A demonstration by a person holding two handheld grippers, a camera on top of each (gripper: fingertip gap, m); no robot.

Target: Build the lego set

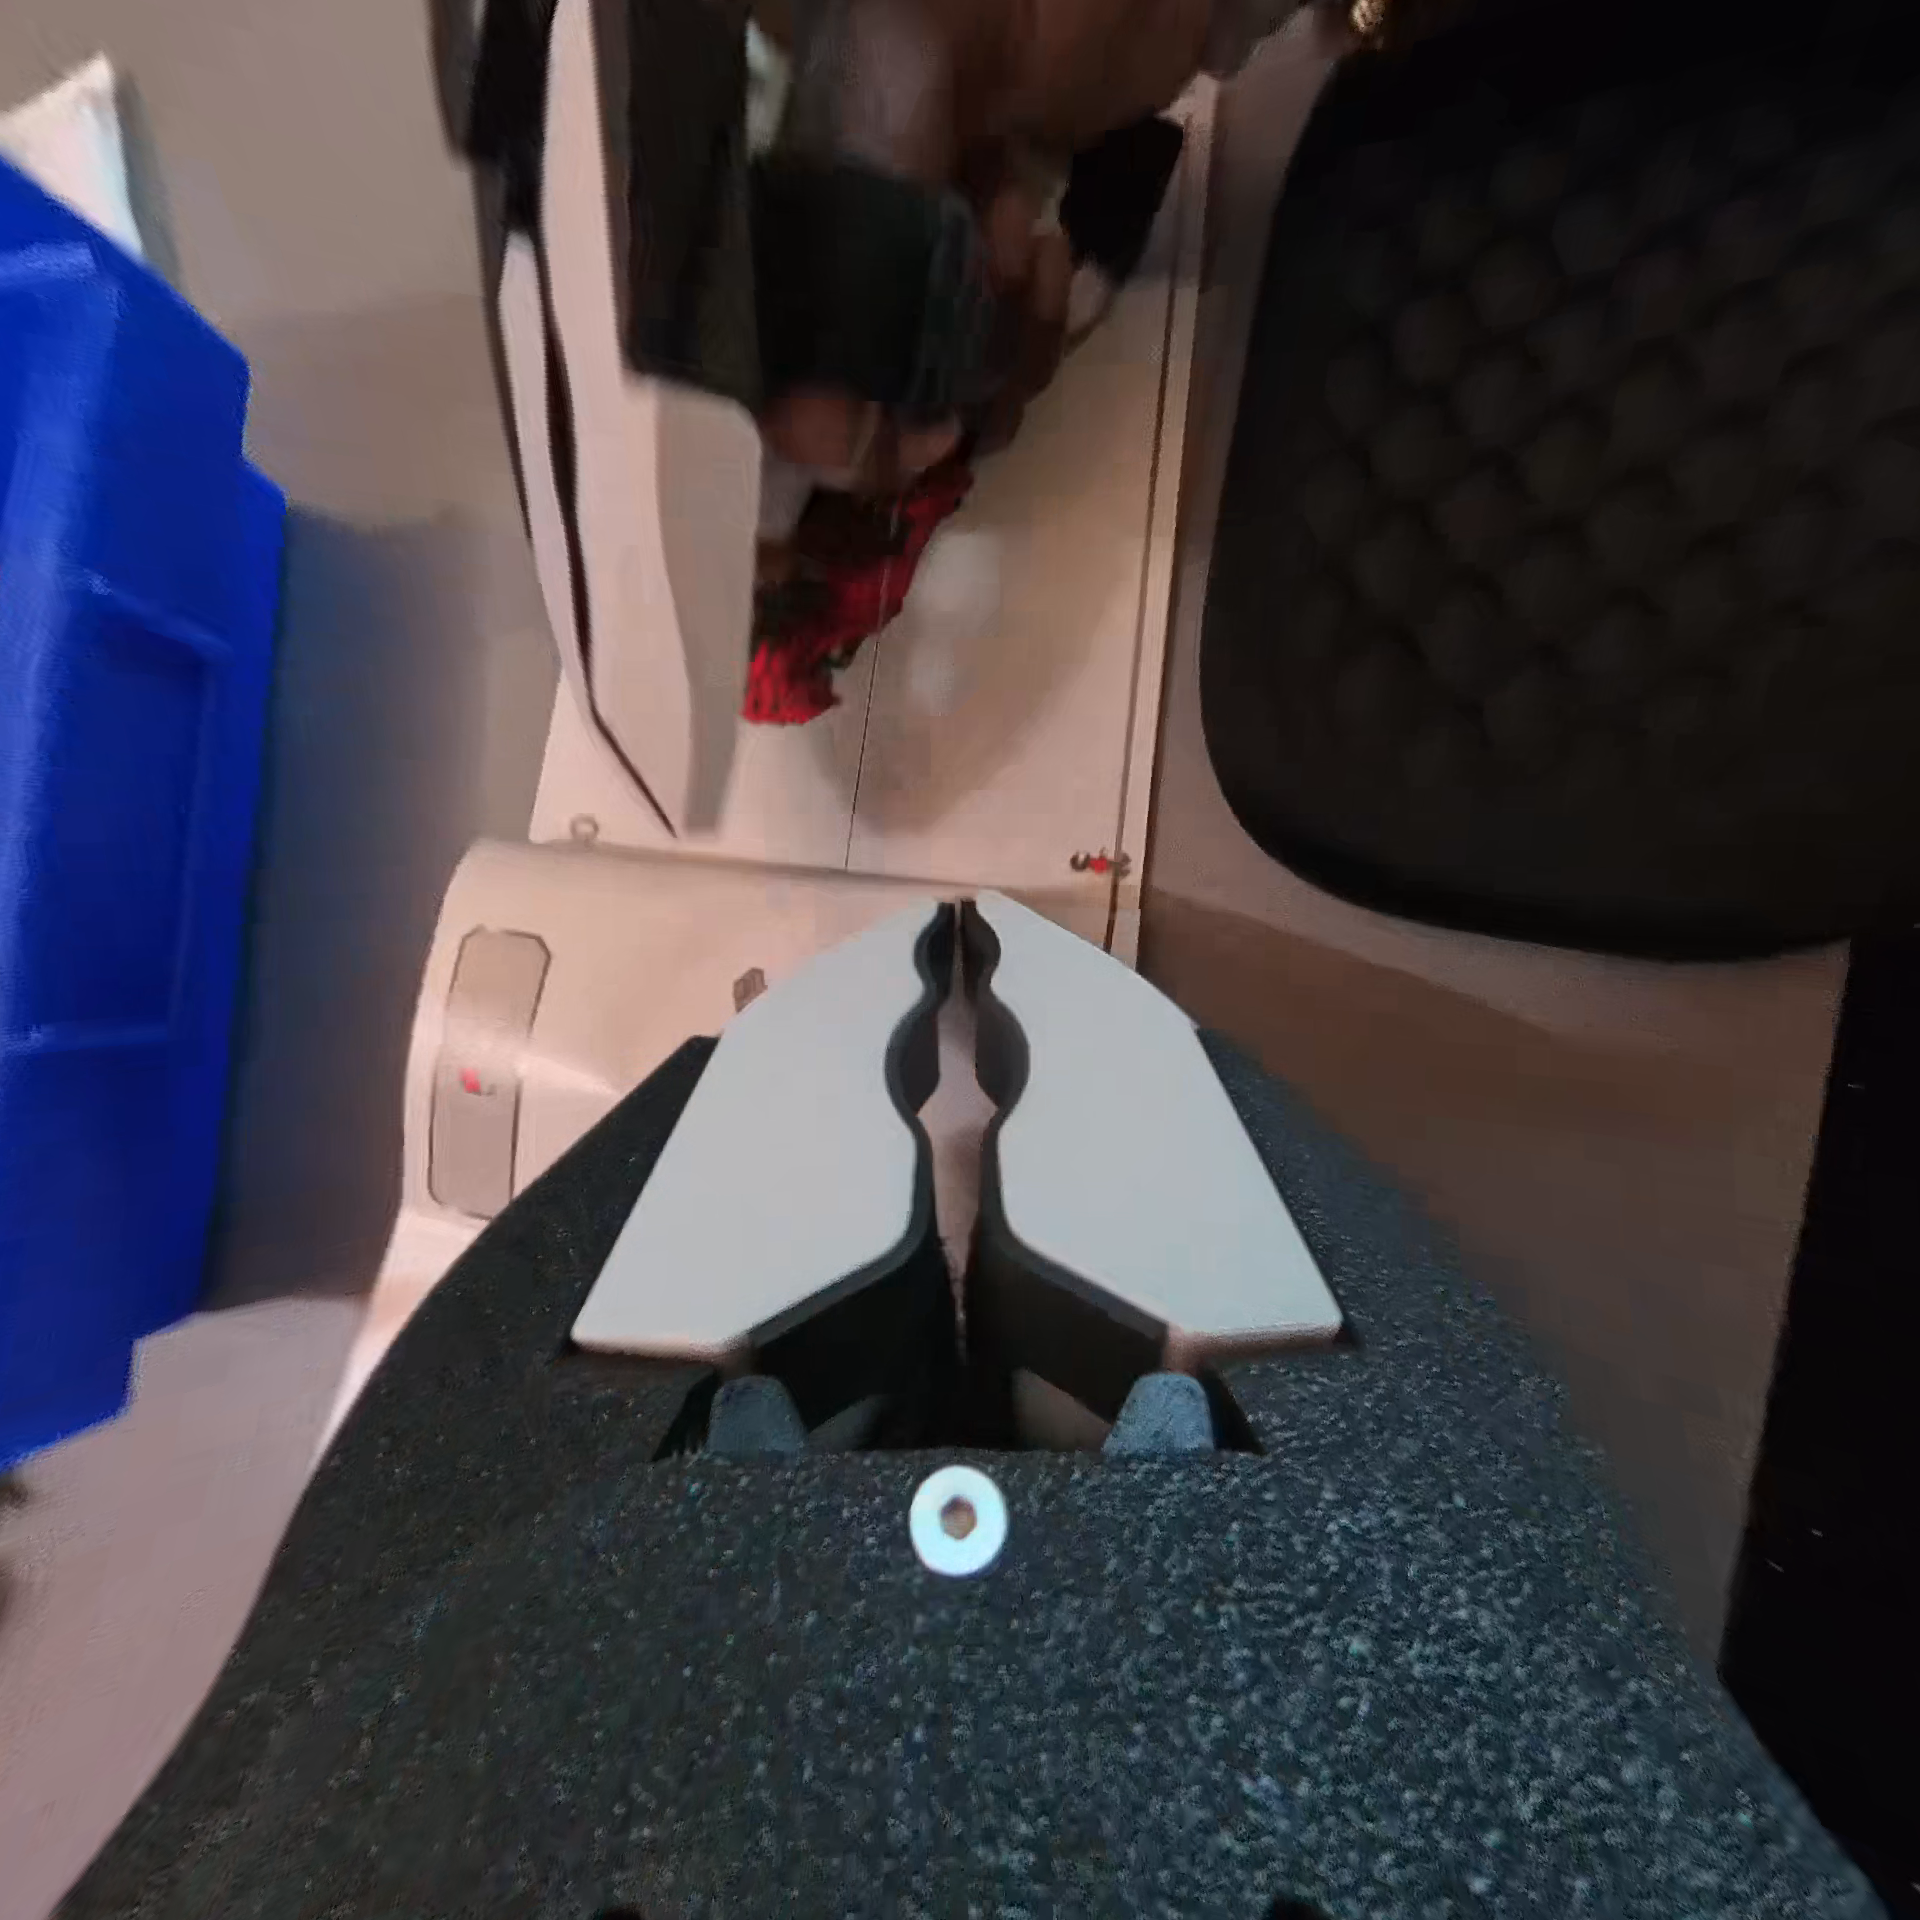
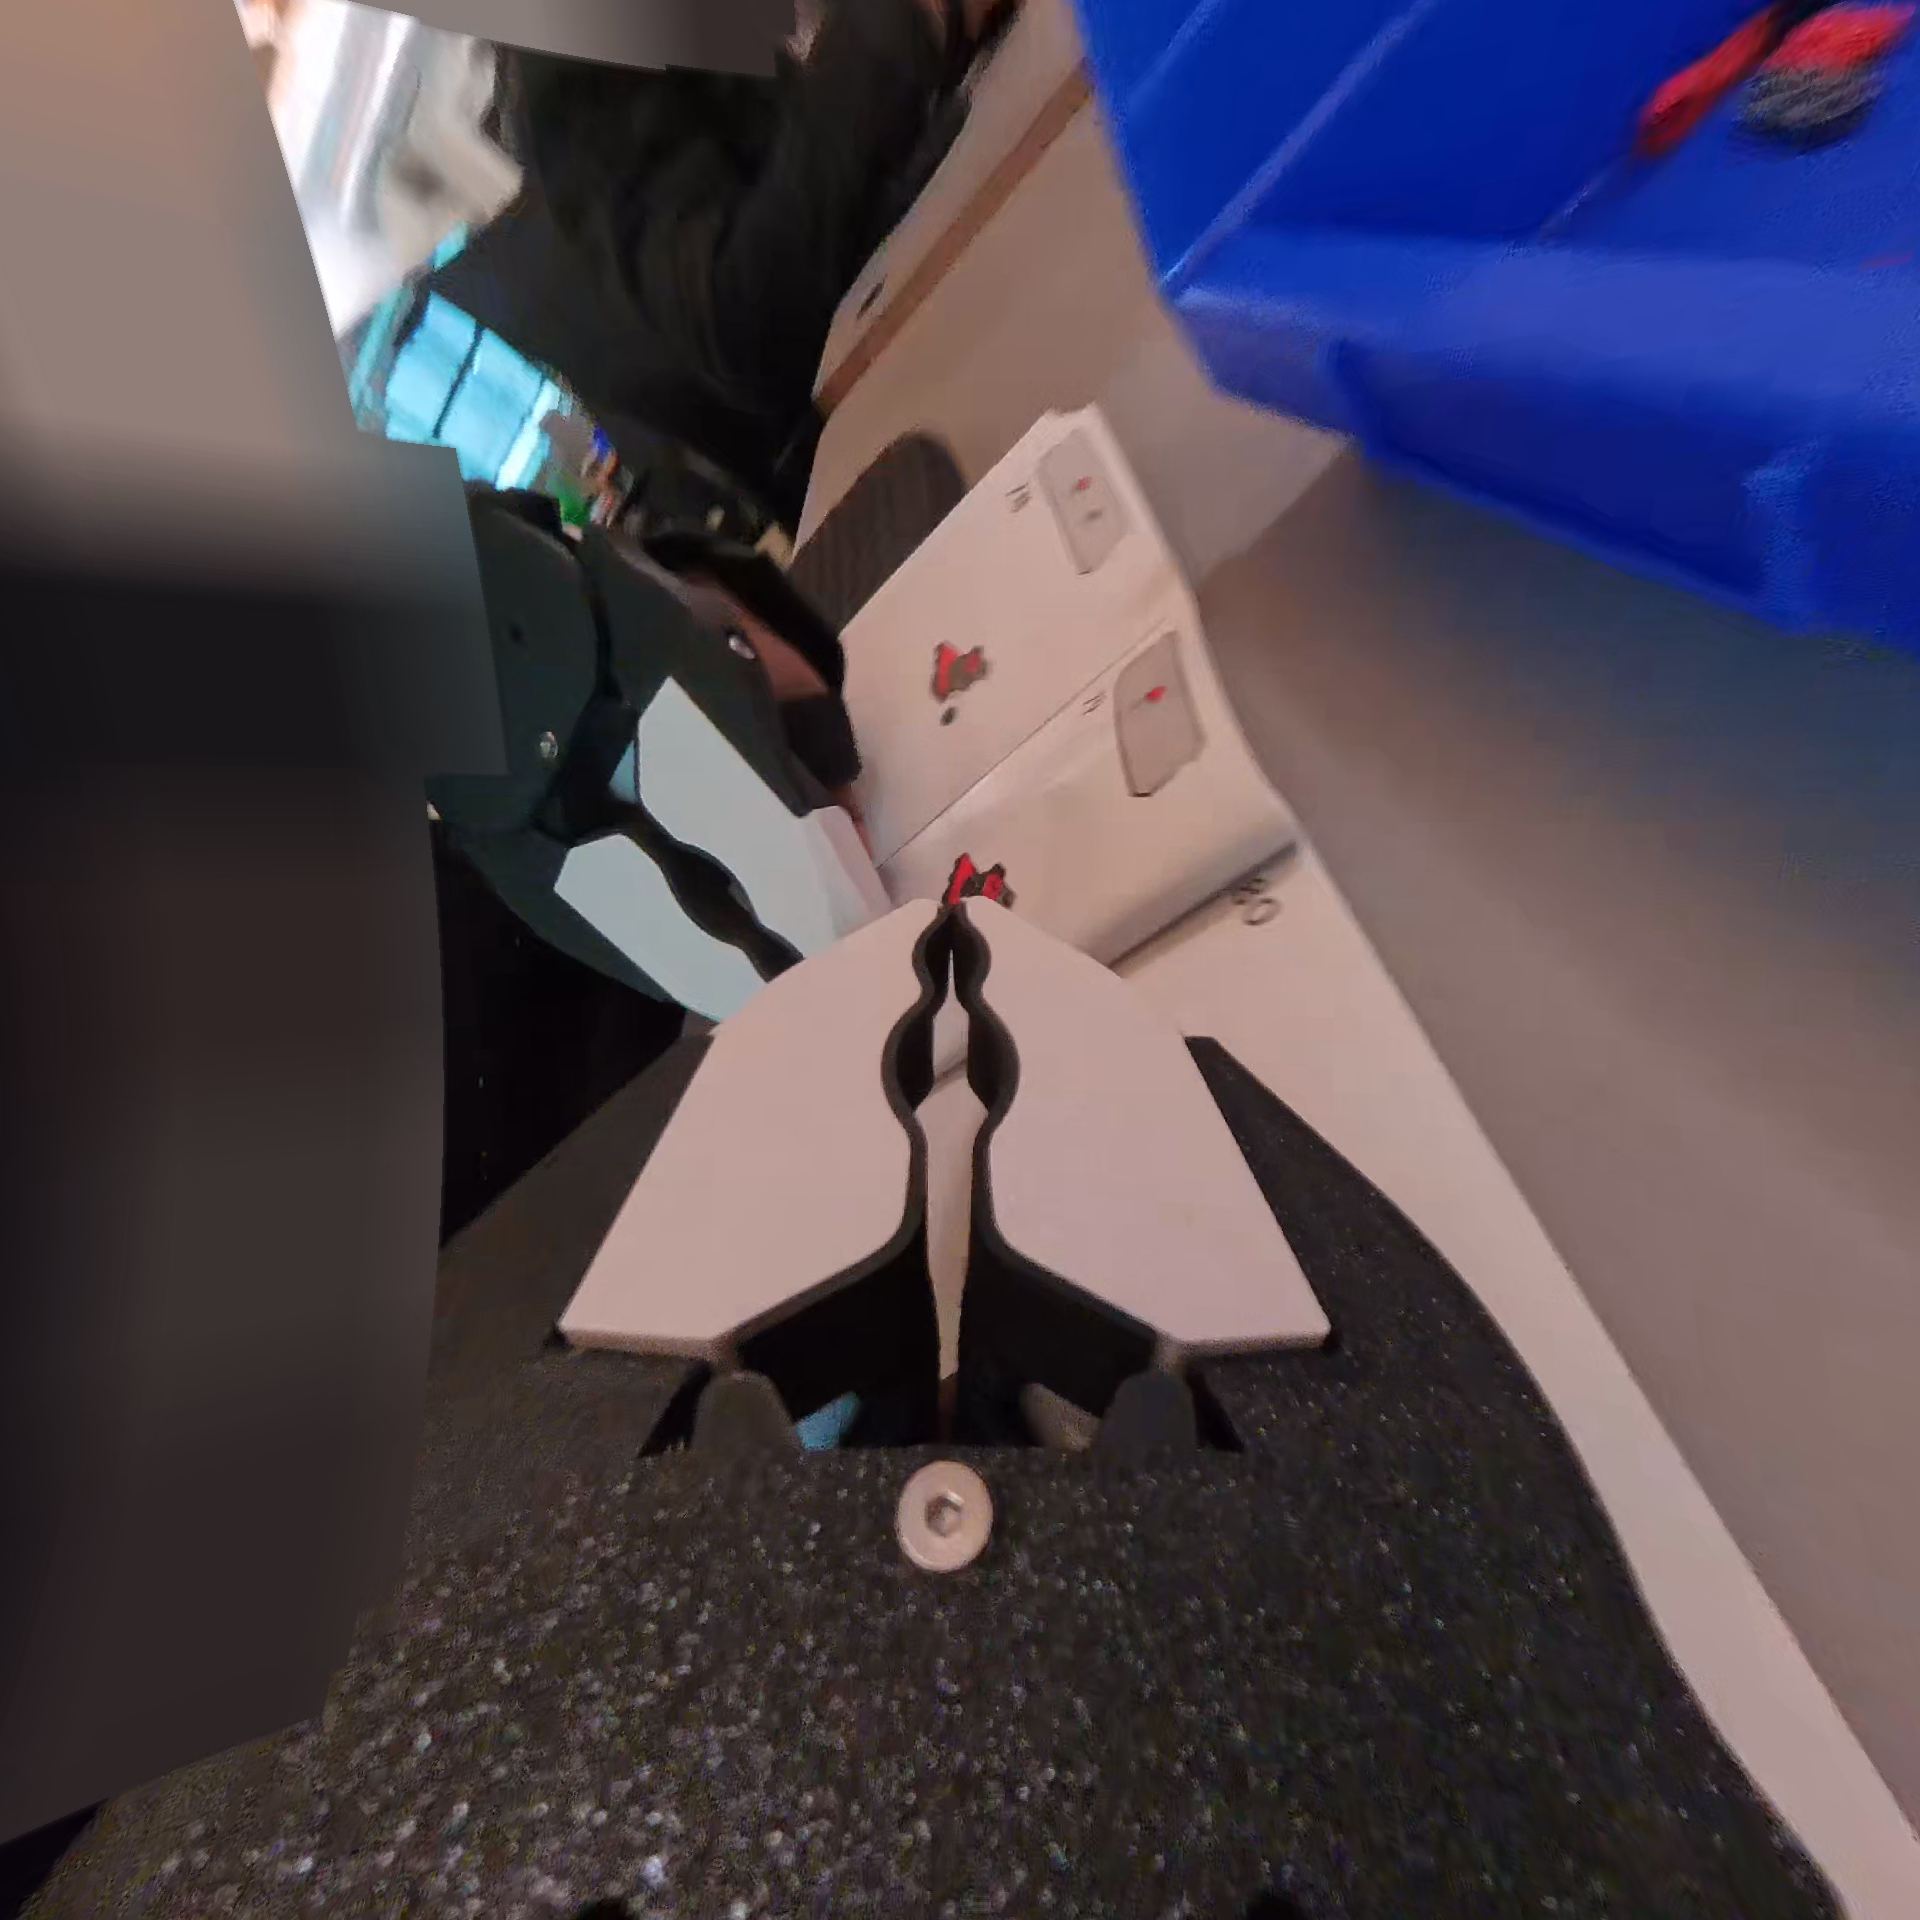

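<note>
Red-and-black lego pieces (image 2: pixel 1766 73) lie blurred in a blue bin (image 2: pixel 1558 312) on the bench (image 2: pixel 1403 1195); their long axis cannot be told. Left gripper (image 1: pixel 958 914) and right gripper (image 2: pixel 954 914) are both closed, tips touching, holding nothing.

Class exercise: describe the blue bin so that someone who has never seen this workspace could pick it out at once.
Start at the pale tabletop with the white instruction booklet lying open on it. The blue bin stands beyond the booklet. It is the only vivid blue thing here, a deep plastic container with red pieces inside, unlike the flat white pages beside it.
</note>
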